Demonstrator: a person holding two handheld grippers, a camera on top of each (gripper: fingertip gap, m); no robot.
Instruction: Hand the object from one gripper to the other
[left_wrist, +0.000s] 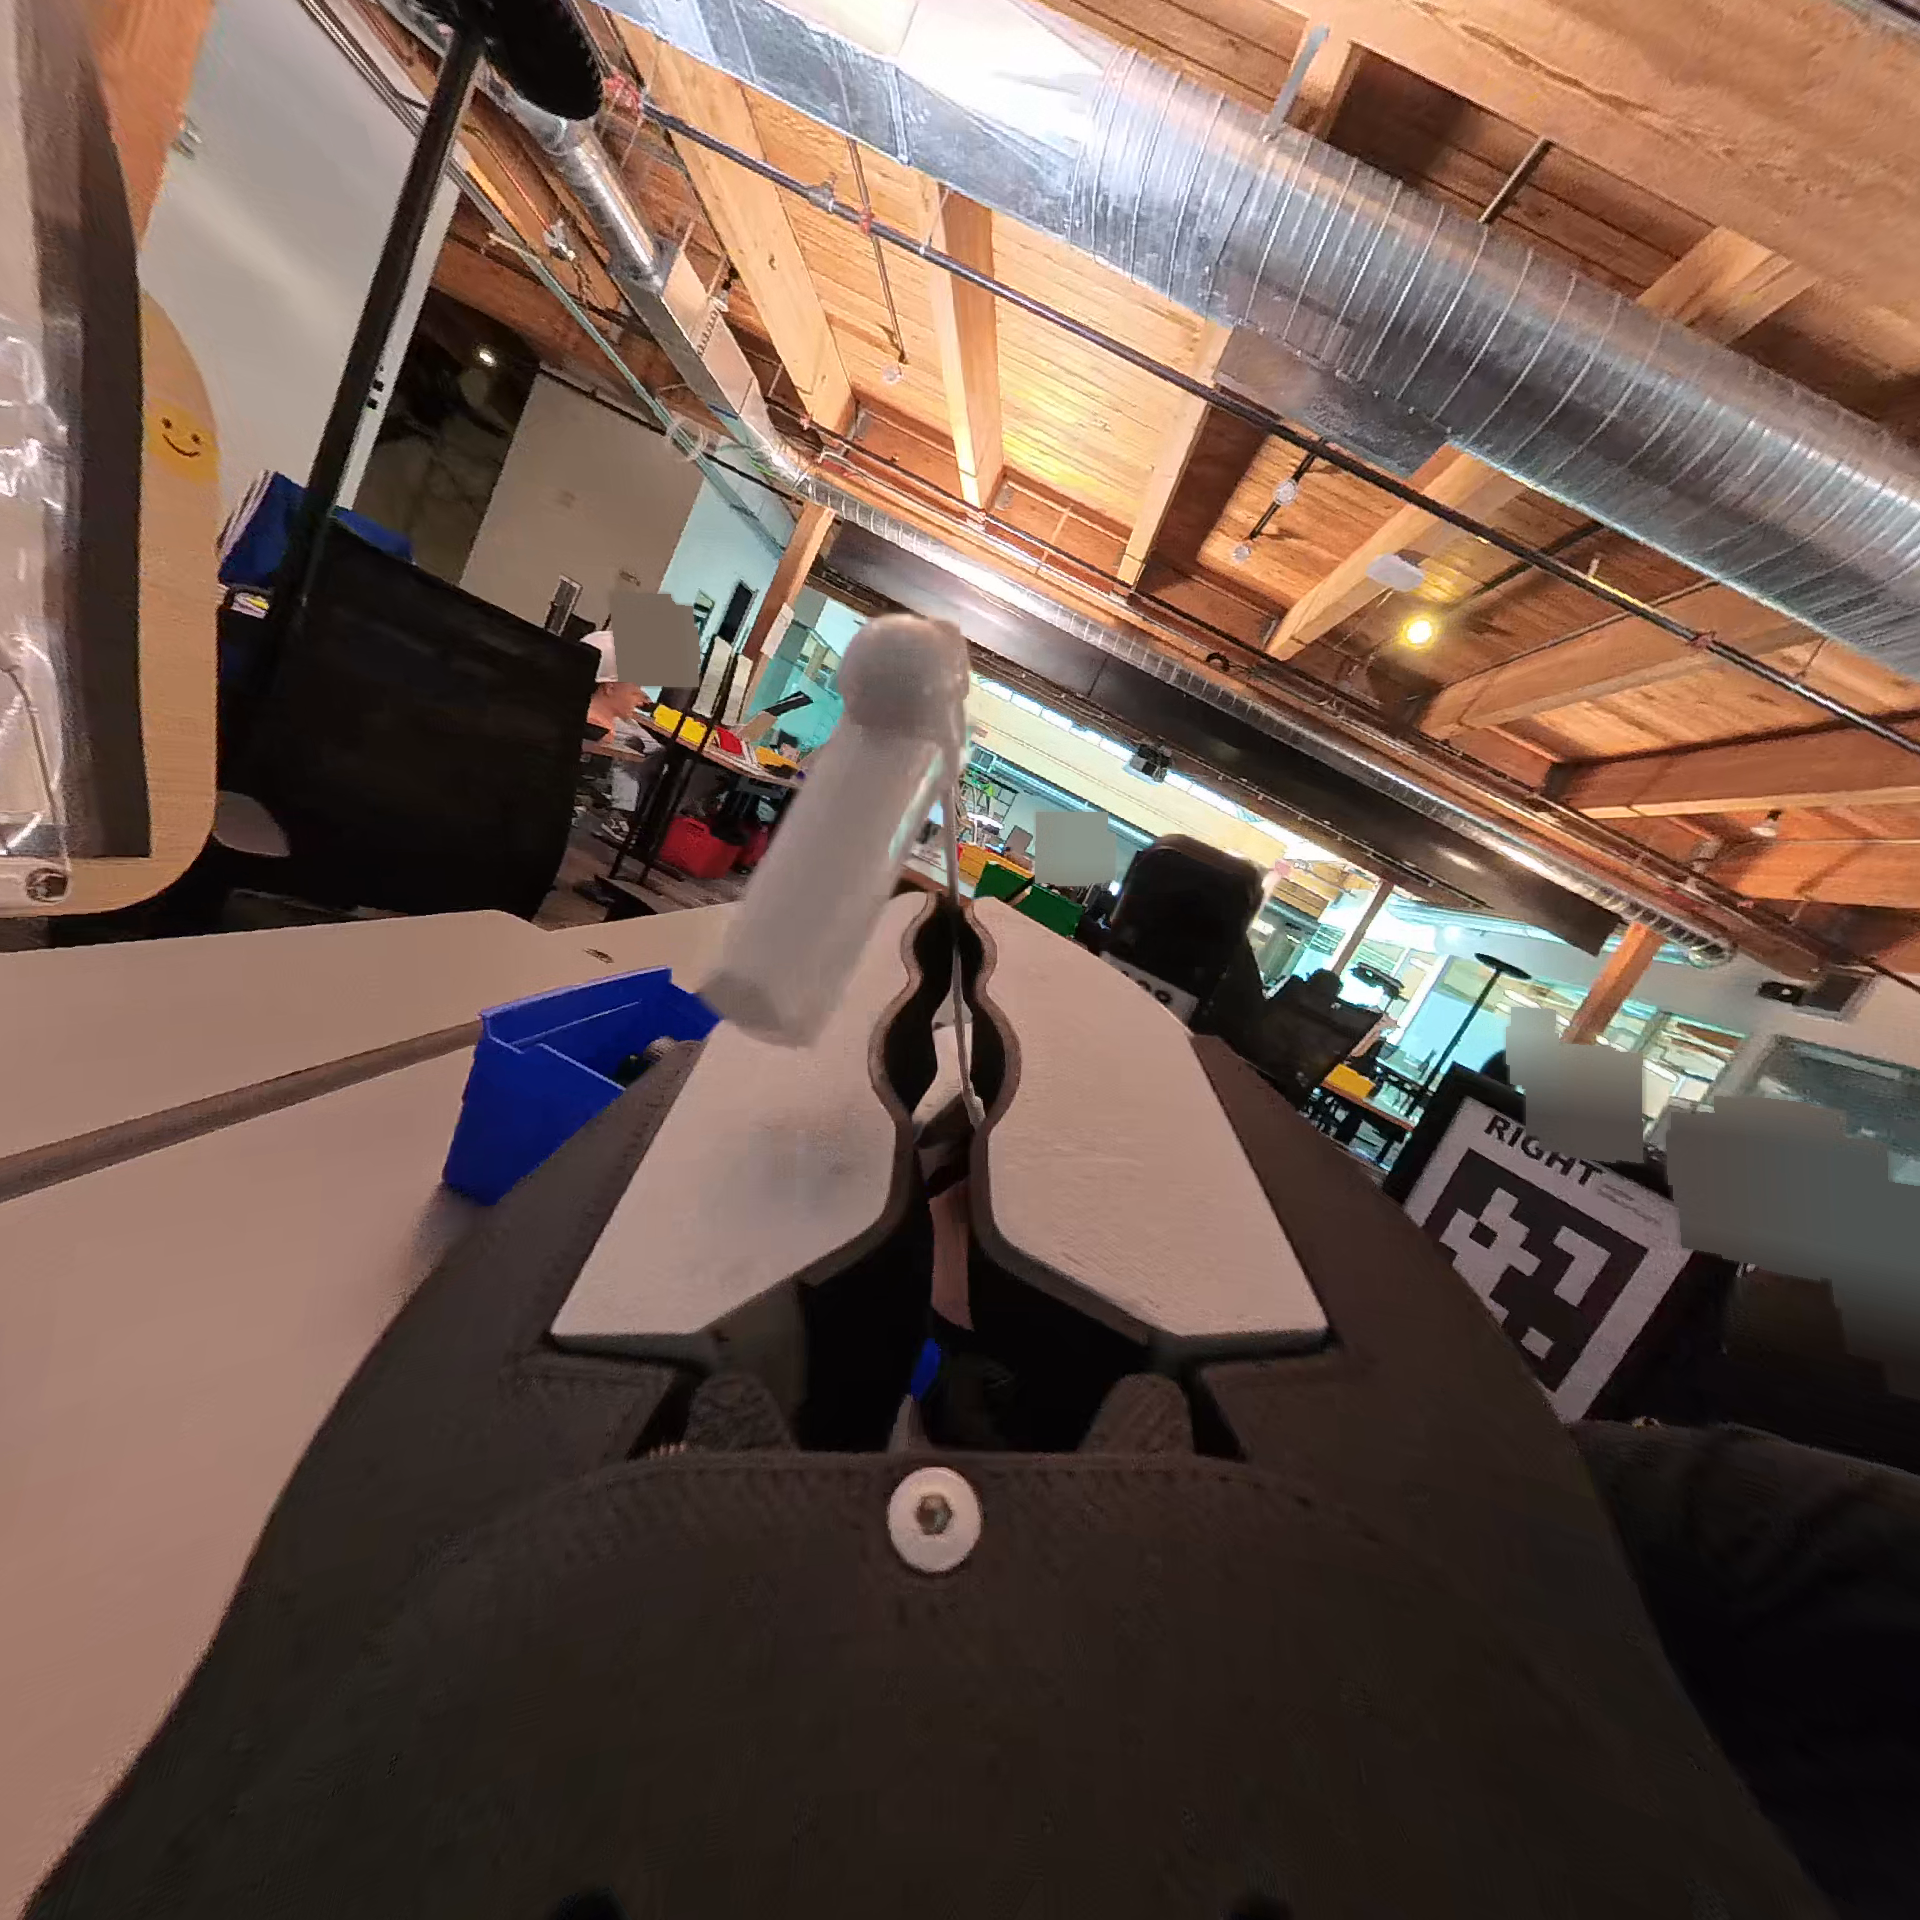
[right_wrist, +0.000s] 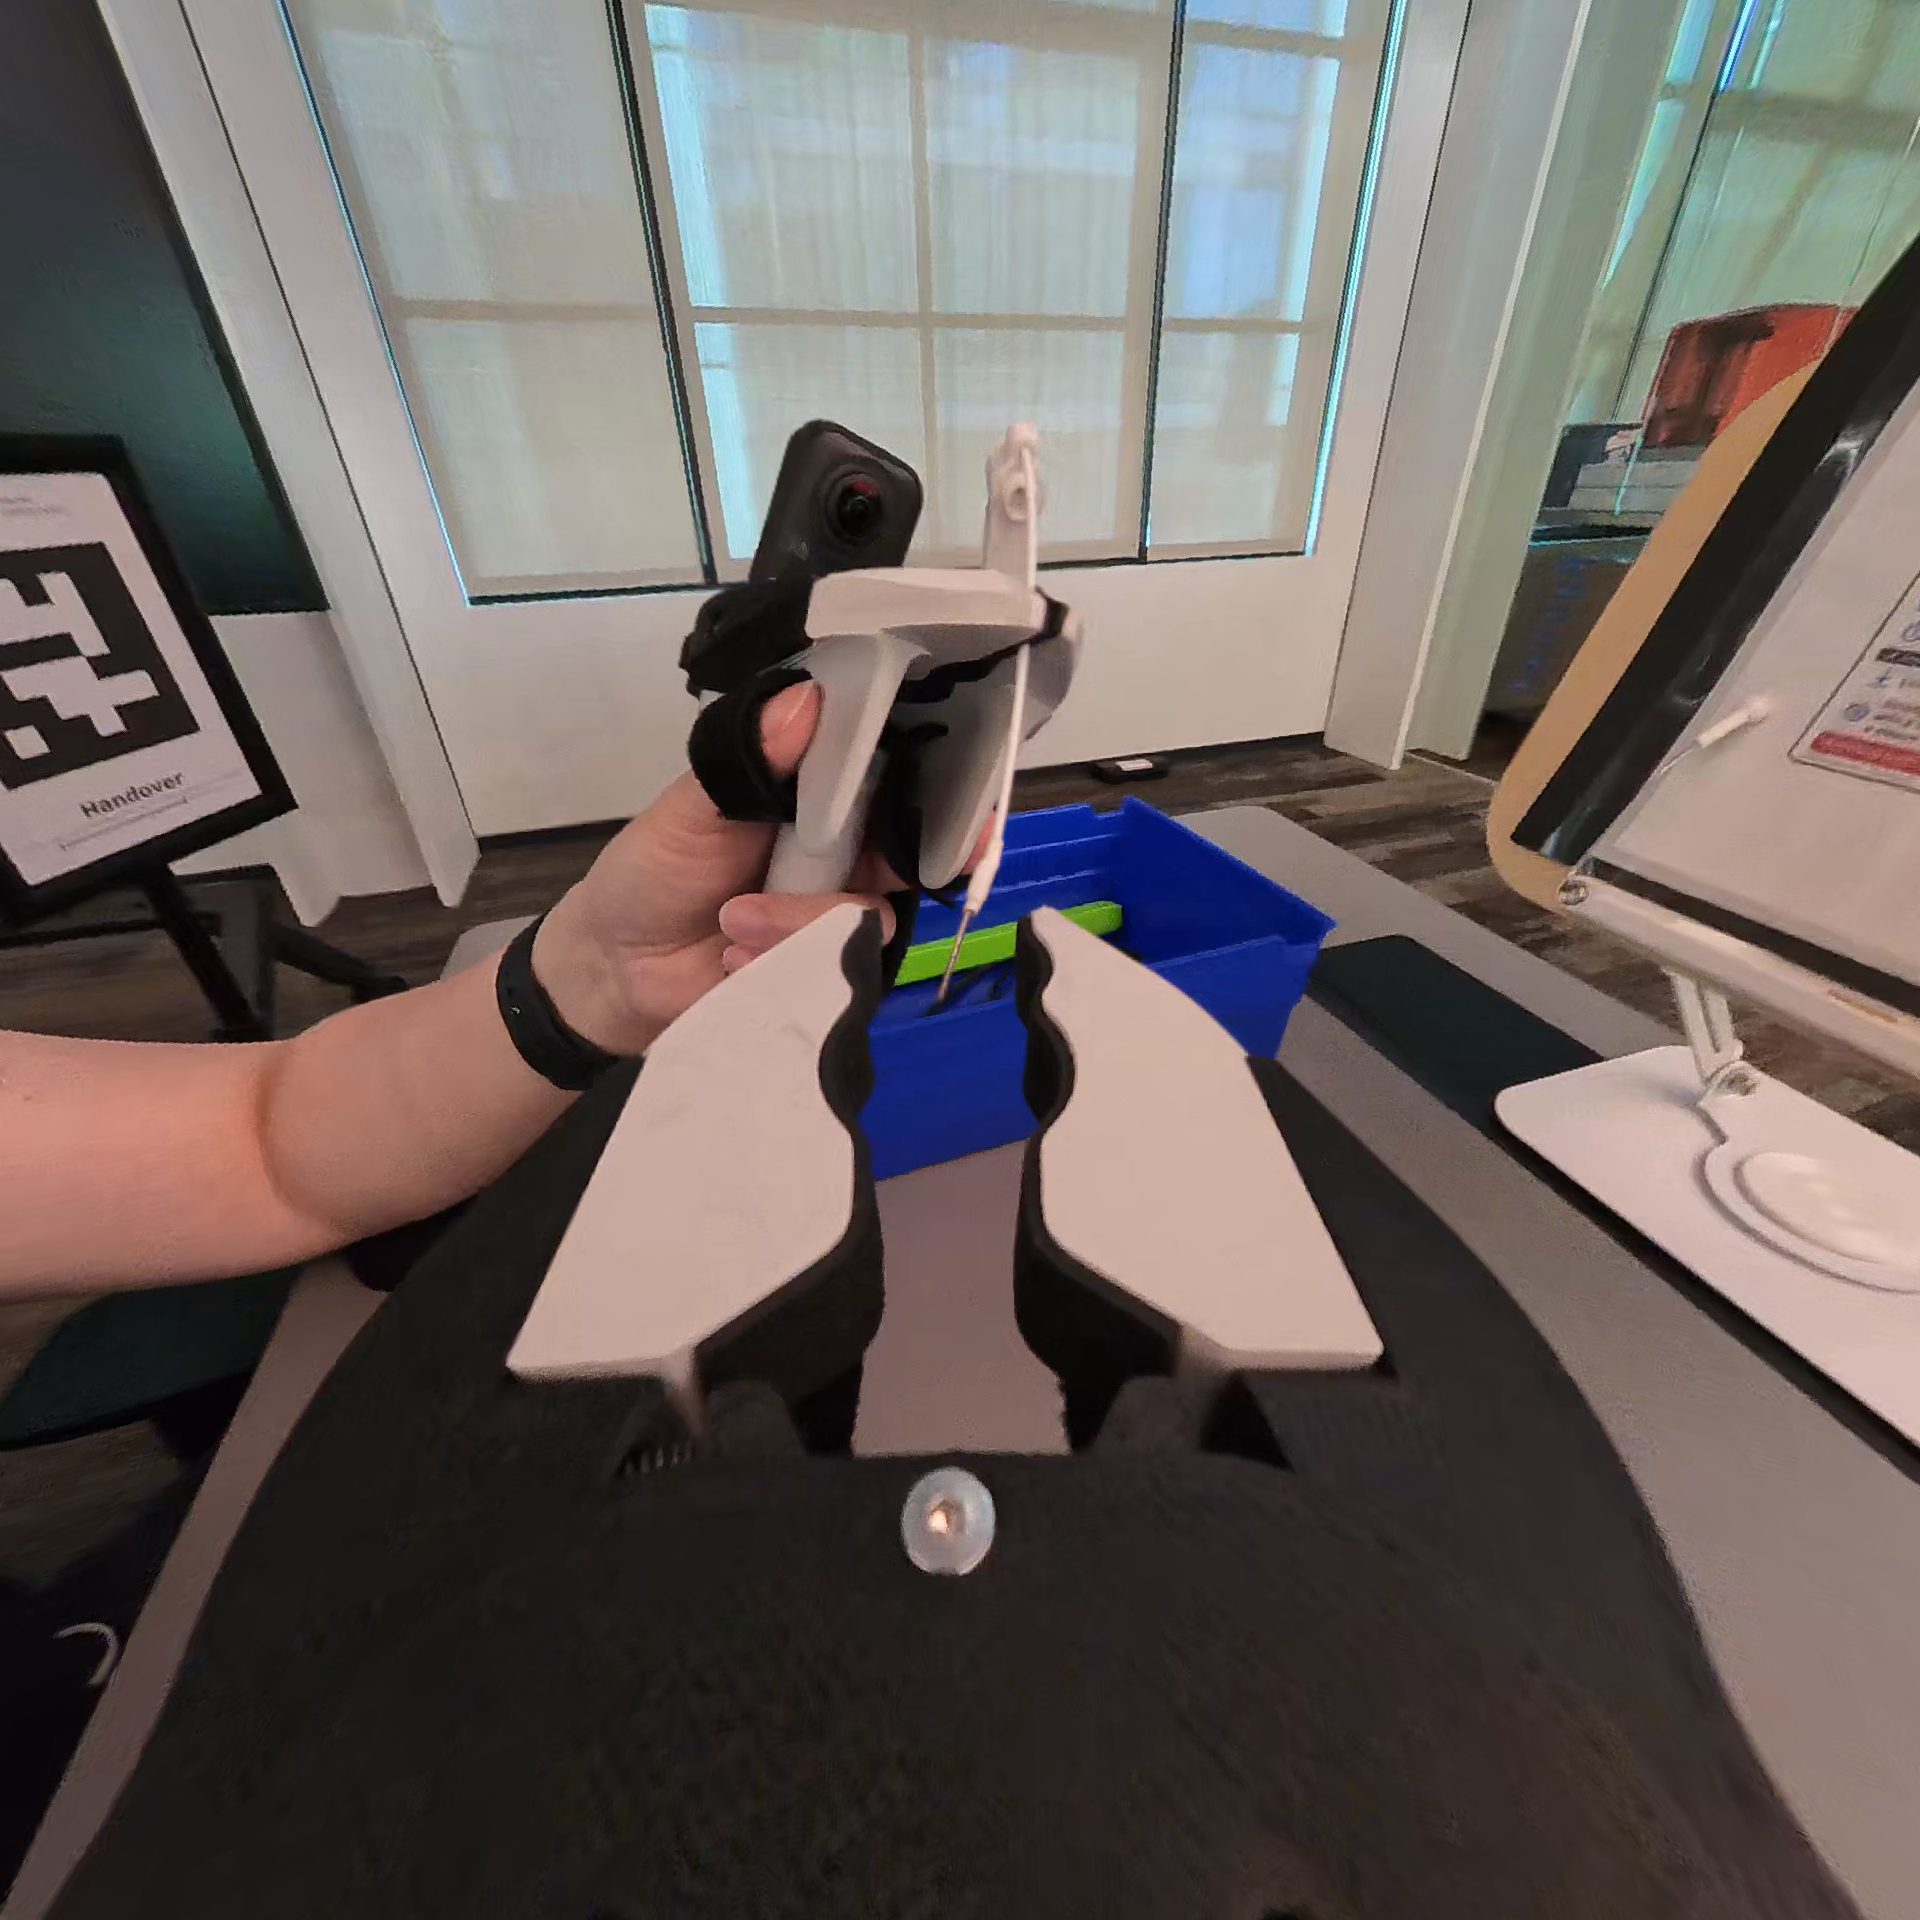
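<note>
A thin white tool with a thick white handle (left_wrist: 831, 862) and a fine metal tip is clamped by its stem in my left gripper (left_wrist: 954, 914), which is shut and tilted up toward the ceiling. In the right wrist view, a hand (right_wrist: 644, 914) holds the left gripper (right_wrist: 1029, 634) upright. The tool (right_wrist: 1013, 748) runs down from its handle, and its tip hangs between the fingertips of my right gripper (right_wrist: 951, 935). The right gripper is open and empty, and its pads do not touch the tool.
A blue bin (right_wrist: 1195, 935) holding a green bar (right_wrist: 997, 940) stands on the grey table (right_wrist: 1558, 1507) just beyond the right gripper; it also shows in the left wrist view (left_wrist: 540, 1081). A board on a white stand (right_wrist: 1714, 1174) is at right. A framed marker sign (right_wrist: 94, 675) is at left.
</note>
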